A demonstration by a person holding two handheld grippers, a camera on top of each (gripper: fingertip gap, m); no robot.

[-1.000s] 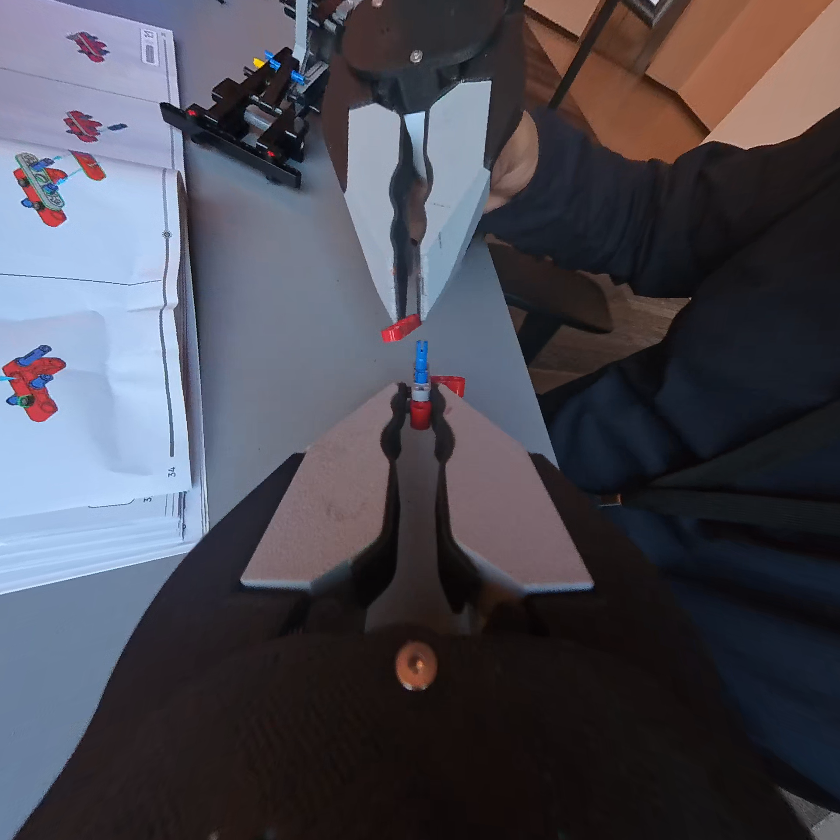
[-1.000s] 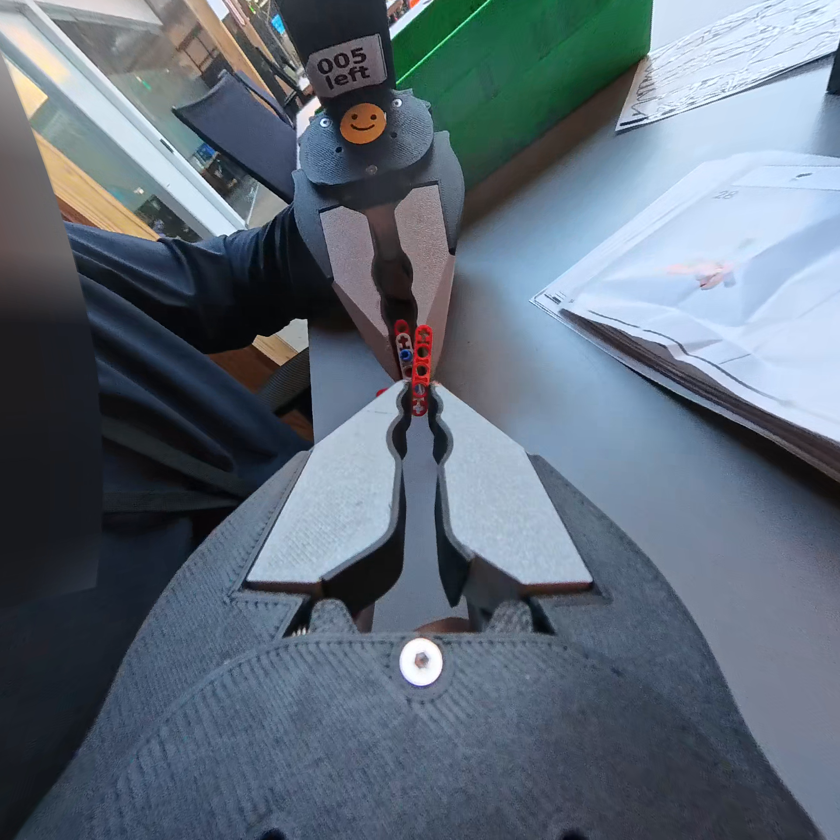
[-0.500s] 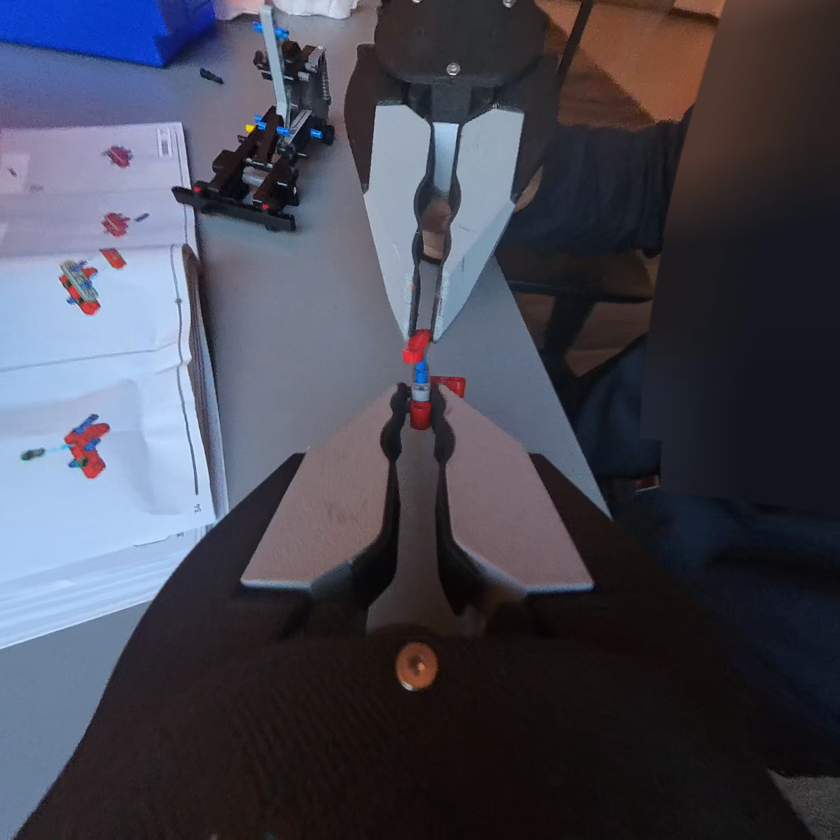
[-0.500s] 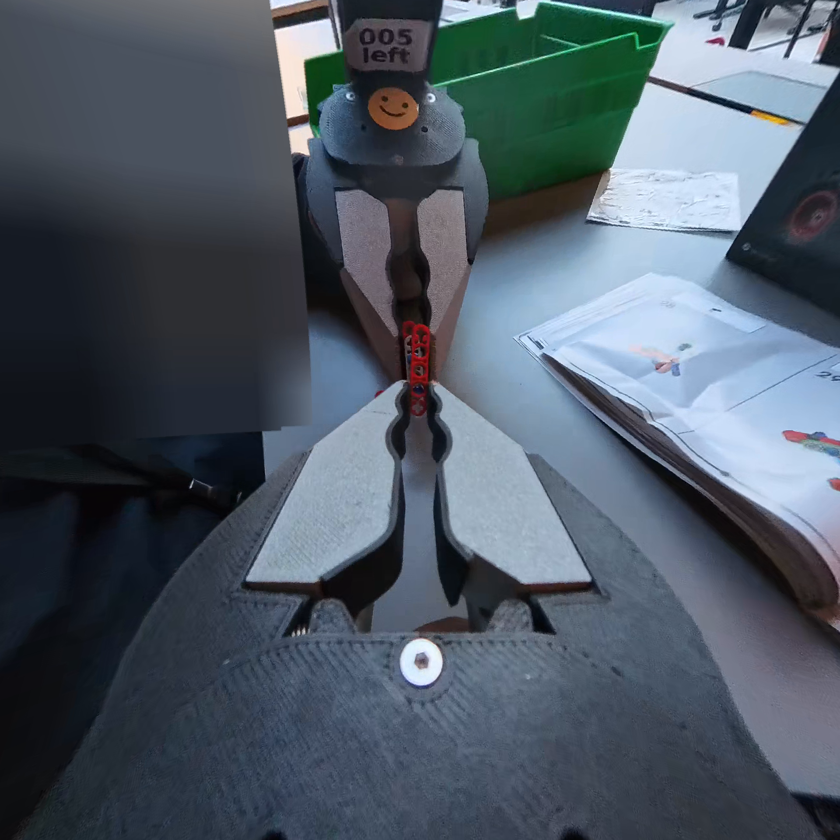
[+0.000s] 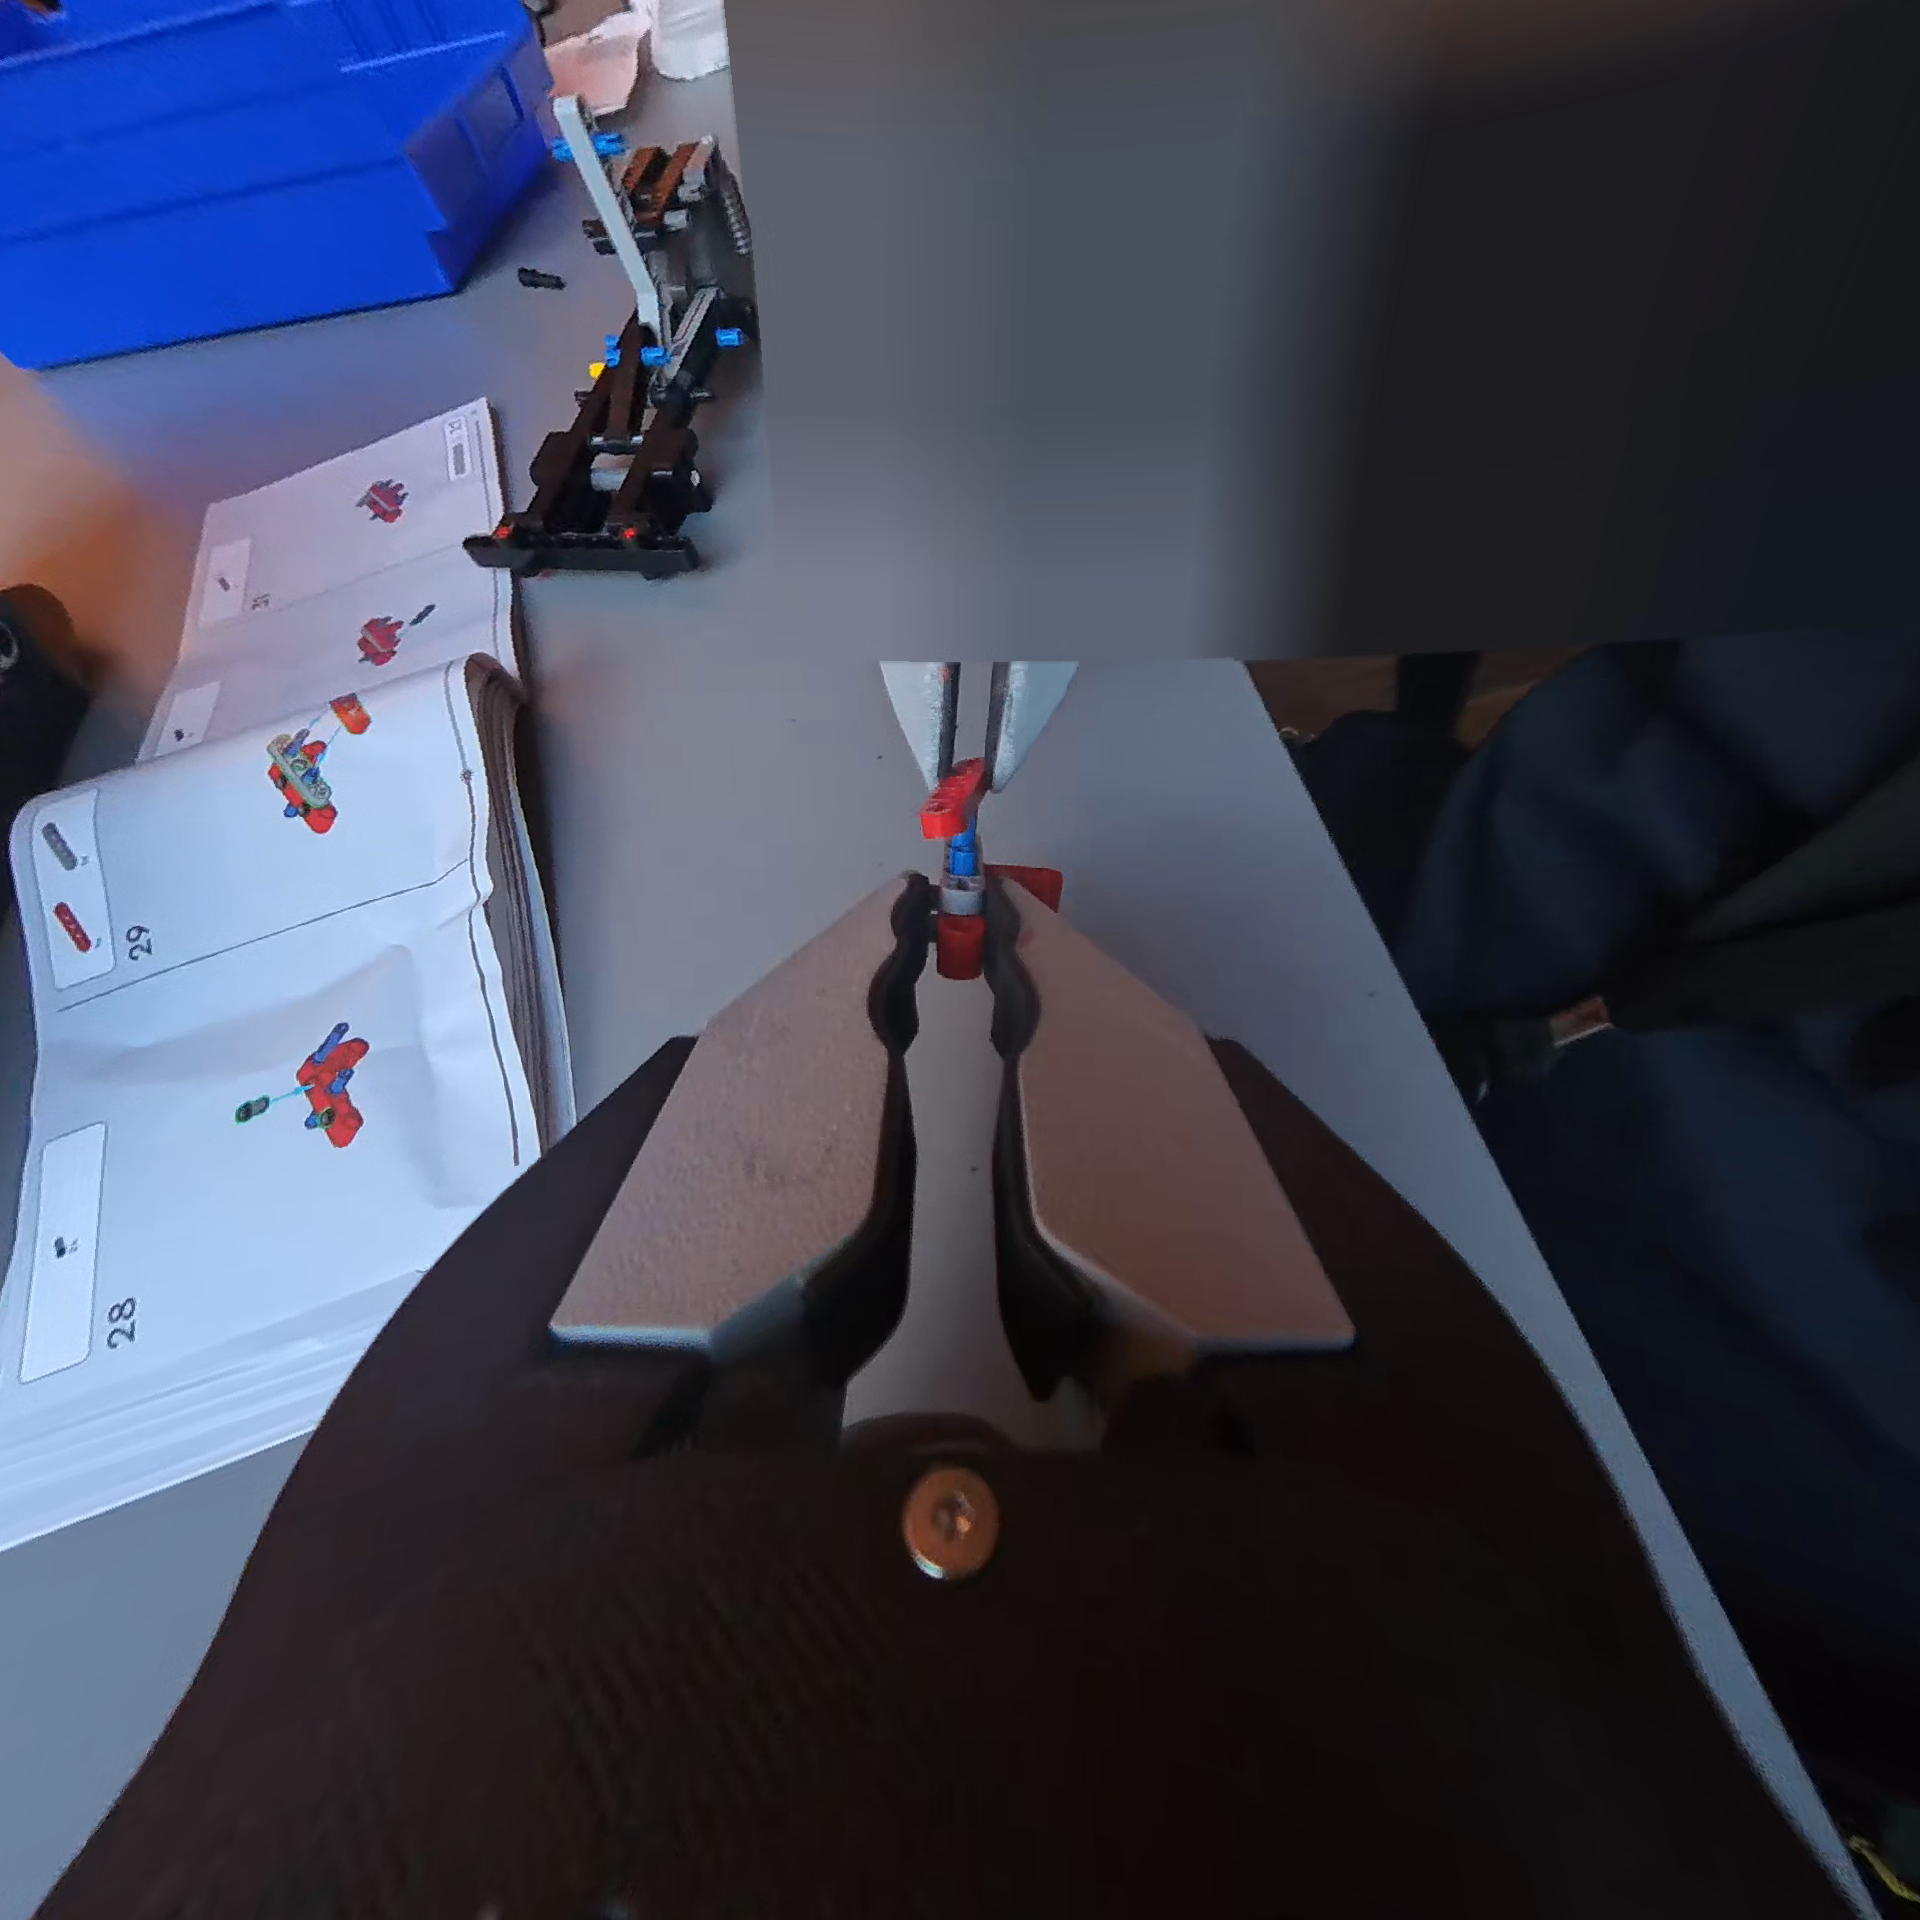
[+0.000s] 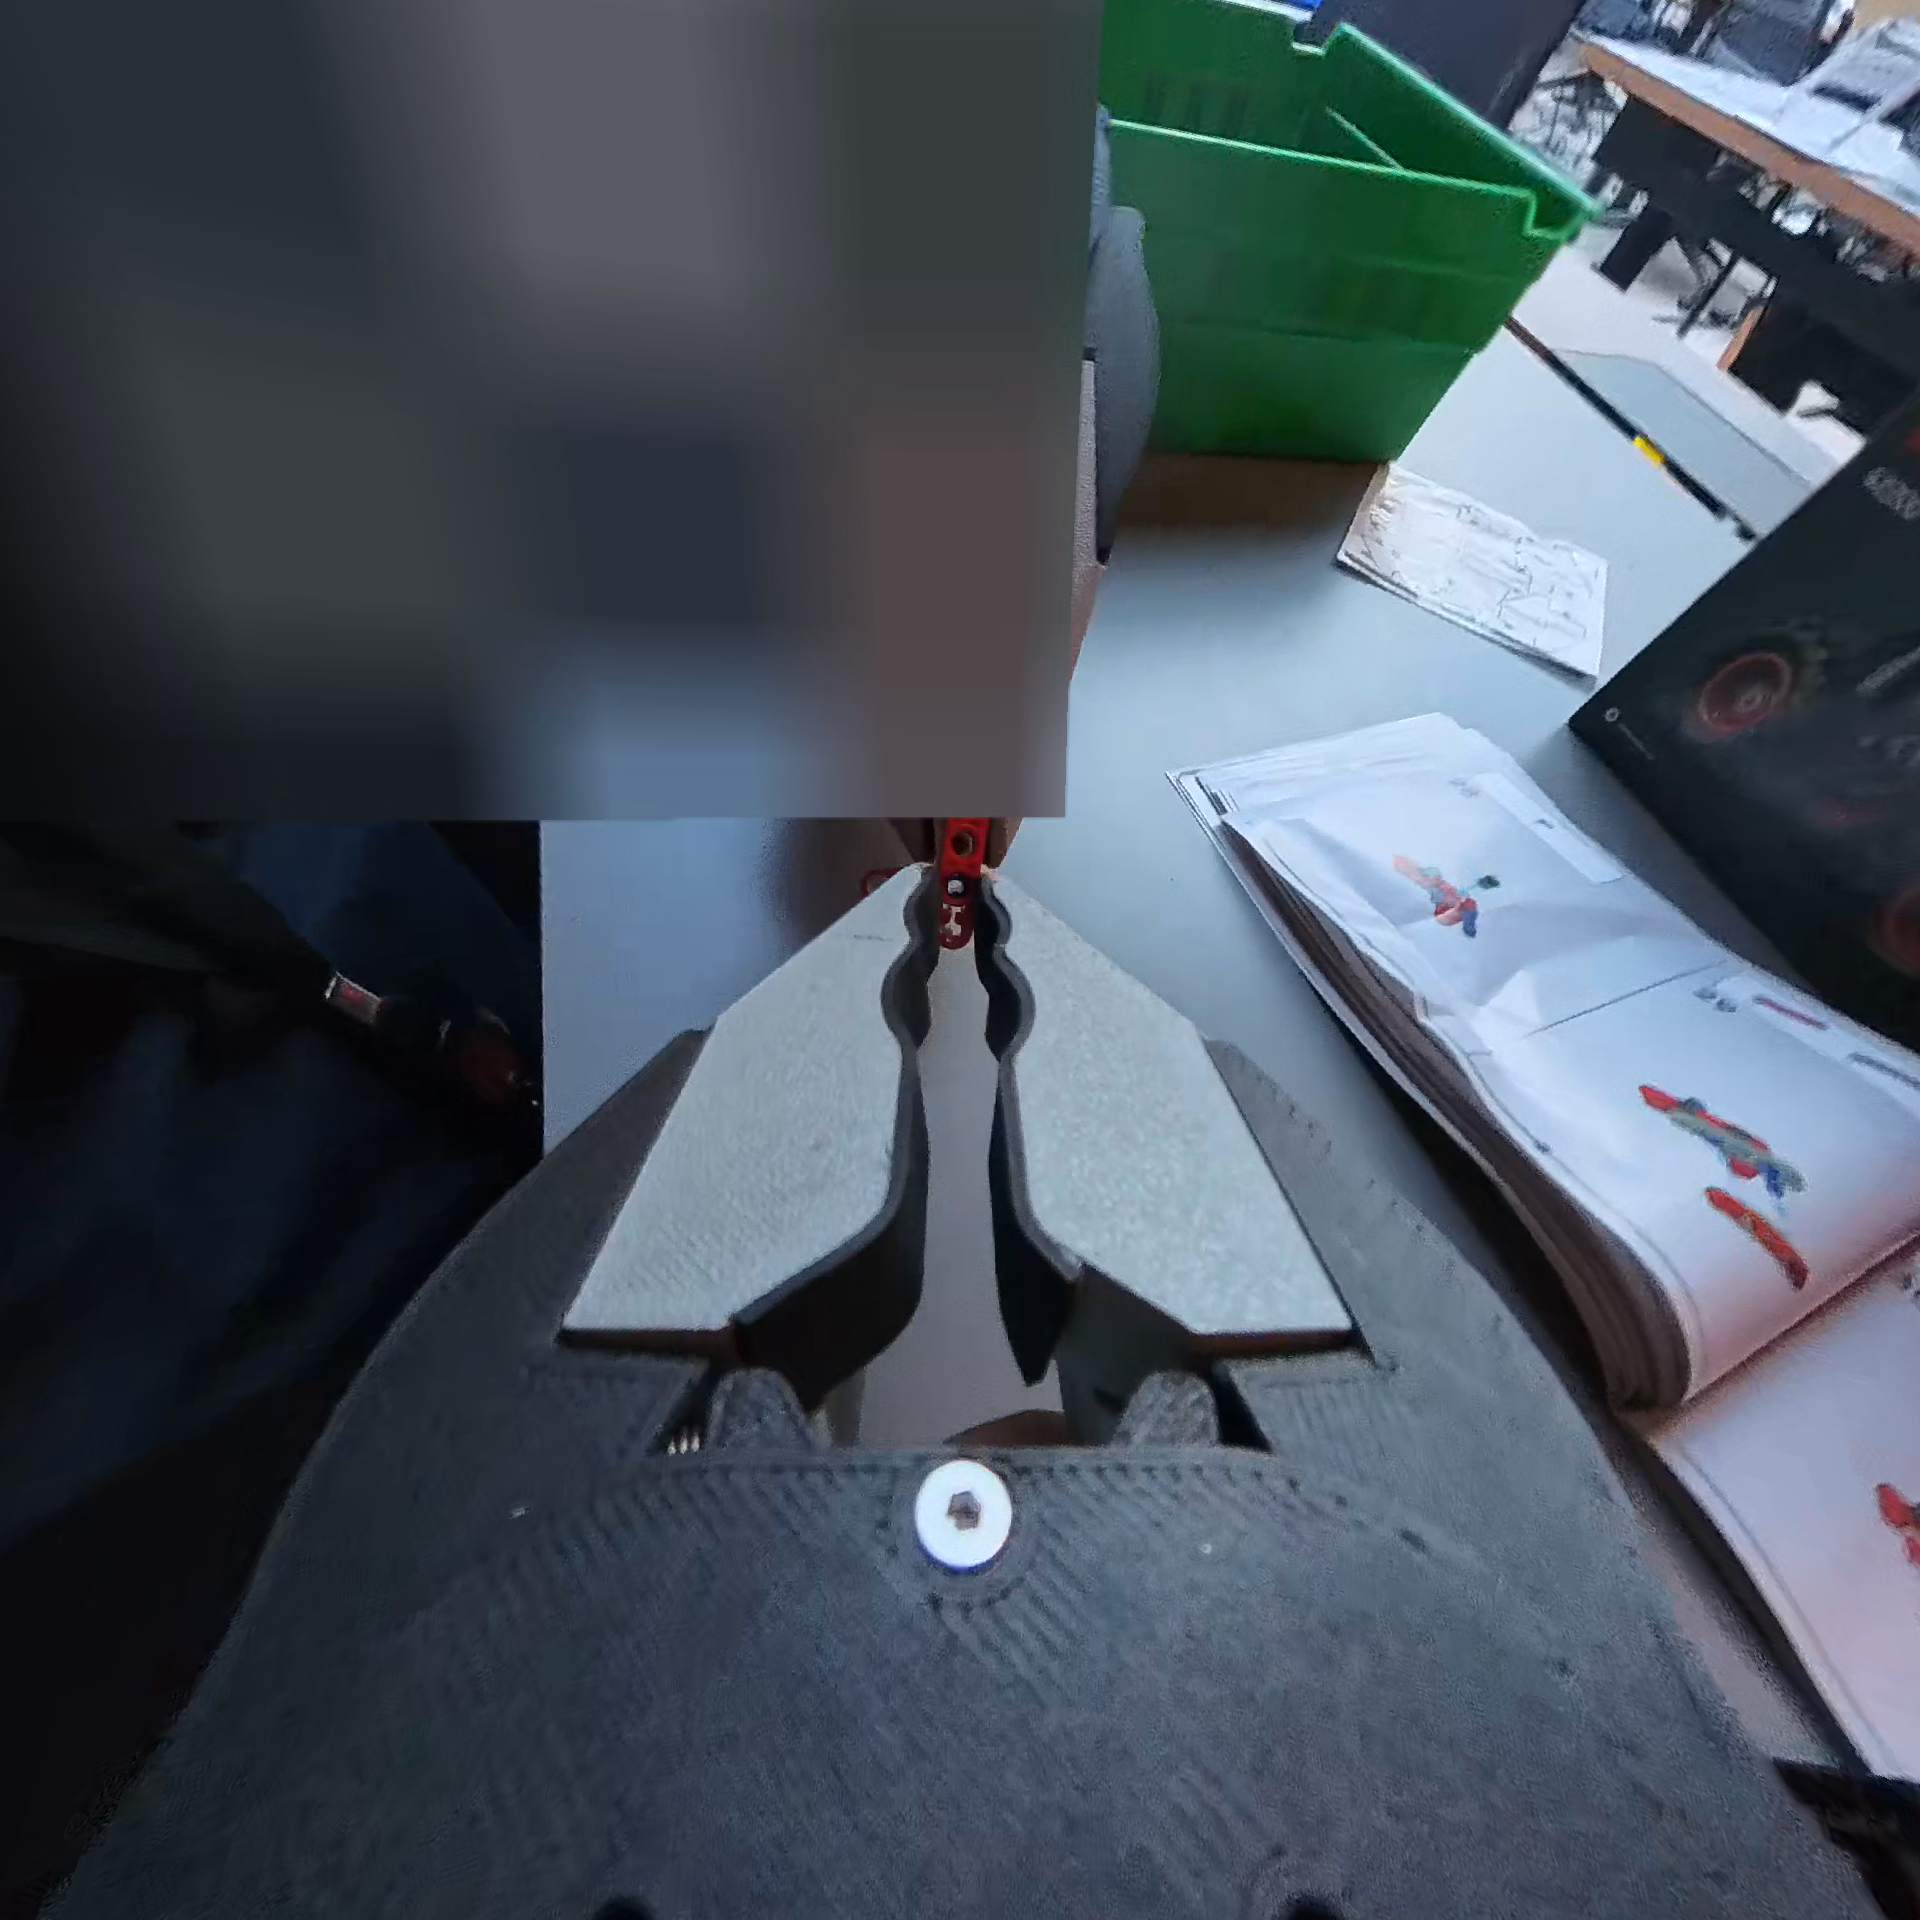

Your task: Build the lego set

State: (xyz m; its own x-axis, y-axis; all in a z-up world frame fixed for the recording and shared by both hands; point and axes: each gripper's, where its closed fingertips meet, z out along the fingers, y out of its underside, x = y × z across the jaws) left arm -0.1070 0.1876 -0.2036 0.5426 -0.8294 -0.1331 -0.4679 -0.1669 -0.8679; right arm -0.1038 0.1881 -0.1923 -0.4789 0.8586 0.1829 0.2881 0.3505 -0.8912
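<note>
My left gripper [image 5: 958,914] is shut on a small red sub-assembly [image 5: 958,940] with a grey collar and a blue pin [image 5: 962,854] standing up from it. My right gripper [image 6: 956,914] is shut on a thin red beam with holes [image 6: 956,904]. In the left wrist view the right gripper [image 5: 971,774] comes from above, and its red beam [image 5: 951,800] sits on the tip of the blue pin. Both are held above the grey table [image 5: 727,727] near its edge. The upper part of each opposite gripper is hidden by a blurred patch.
An open instruction booklet [image 5: 260,1039] lies to the left, also in the right wrist view [image 6: 1558,1039]. A black partly built model [image 5: 634,436] and a blue bin [image 5: 239,177] stand behind it. A green bin [image 6: 1309,281], a plastic bag [image 6: 1475,566] and a dark box [image 6: 1787,748] are farther off. Left and right tips are no more than a few centimetres apart. Left tips and right tips are each some 25 centimeters from the black partly built model [image 5: 634,436].
The two grippers have closed the gap: the red beam came down onto the blue pin's tip. Both views have tilted up, so more of the far table shows.
</note>
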